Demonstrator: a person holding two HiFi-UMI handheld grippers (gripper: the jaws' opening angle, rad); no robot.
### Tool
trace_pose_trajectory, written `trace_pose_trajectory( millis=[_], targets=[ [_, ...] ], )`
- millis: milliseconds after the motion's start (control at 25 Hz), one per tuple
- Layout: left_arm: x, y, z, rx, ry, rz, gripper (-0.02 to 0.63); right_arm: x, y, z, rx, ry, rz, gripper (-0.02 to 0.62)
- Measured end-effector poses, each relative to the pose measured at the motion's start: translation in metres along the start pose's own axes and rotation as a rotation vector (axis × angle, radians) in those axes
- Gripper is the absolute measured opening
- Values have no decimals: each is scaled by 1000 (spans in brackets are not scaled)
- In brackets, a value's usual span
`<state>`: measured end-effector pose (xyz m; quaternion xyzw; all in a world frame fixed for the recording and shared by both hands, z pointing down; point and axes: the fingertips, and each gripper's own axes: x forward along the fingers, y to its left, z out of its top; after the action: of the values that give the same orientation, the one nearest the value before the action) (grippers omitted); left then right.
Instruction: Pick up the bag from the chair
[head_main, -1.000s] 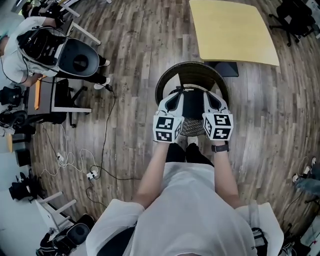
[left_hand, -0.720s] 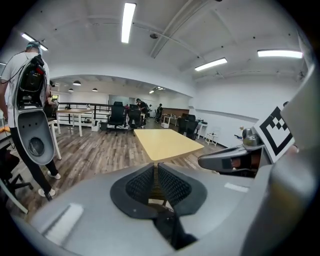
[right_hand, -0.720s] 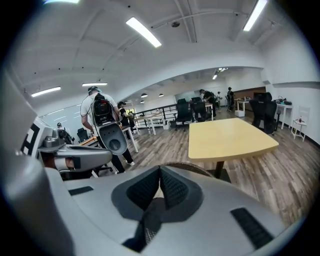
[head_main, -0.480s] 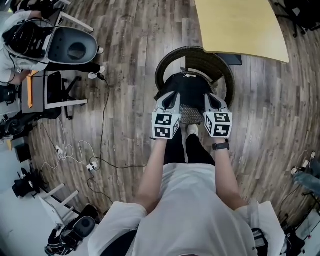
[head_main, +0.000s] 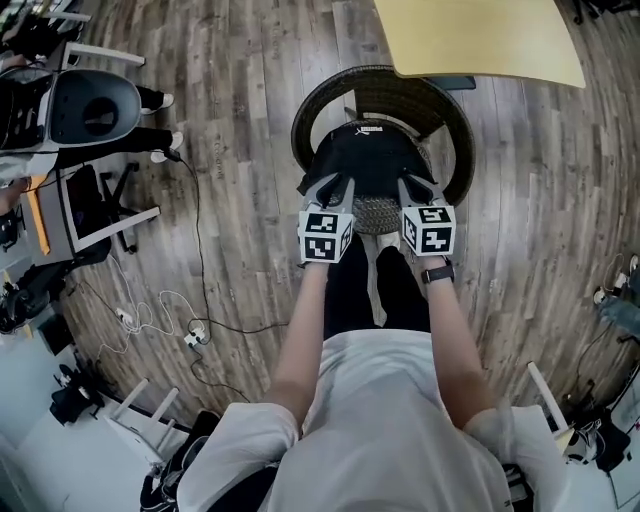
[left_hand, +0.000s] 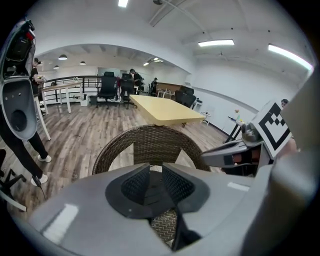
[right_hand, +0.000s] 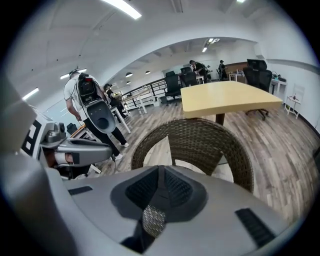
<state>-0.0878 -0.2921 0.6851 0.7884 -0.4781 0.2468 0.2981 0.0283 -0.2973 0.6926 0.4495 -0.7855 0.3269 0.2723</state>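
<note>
A black bag (head_main: 365, 160) with a small white logo lies on the seat of a round dark wicker chair (head_main: 320, 95). My left gripper (head_main: 328, 185) hangs at the bag's near left edge. Its jaws have just been opening and stand a little apart, with only a narrow gap and nothing pressed between the pads (left_hand: 132, 185). At the bag's near right edge is my right gripper (head_main: 418, 186), with its jaws closed together and nothing in them. In both gripper views the chair back (left_hand: 150, 145) (right_hand: 195, 140) rises just beyond the jaws. The bag is mostly hidden there.
A yellow table (head_main: 480, 35) stands right behind the chair. At the far left are a grey shell chair (head_main: 95, 105) and a person (right_hand: 75, 95). Cables (head_main: 190, 335) trail over the wooden floor on the left. My legs stand against the chair's front.
Both grippers have sunk and moved forward, from above the chair down to the bag's near edge. The bag has stayed on the seat.
</note>
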Motion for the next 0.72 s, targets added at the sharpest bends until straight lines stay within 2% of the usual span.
trace_pose_trajectory(
  millis=[200,440,480,560,720],
  targets=[
    [43,21,-32,3,69,-14,98,43,-18,-22,3,48,-16,11],
    [83,52,-80,-28,163,3,151,92,-45,-65,24,157,-43,16],
    [89,57,-88,-35,178,3,156,100,-49,-72,27,170,-43,35],
    [101,64,-103,-42,209,-4,172,114,-54,-83,32,184,-40,145],
    [125,73,-131,-30,273,-30,233,138,-66,-104,7,206,-45,260]
  ],
)
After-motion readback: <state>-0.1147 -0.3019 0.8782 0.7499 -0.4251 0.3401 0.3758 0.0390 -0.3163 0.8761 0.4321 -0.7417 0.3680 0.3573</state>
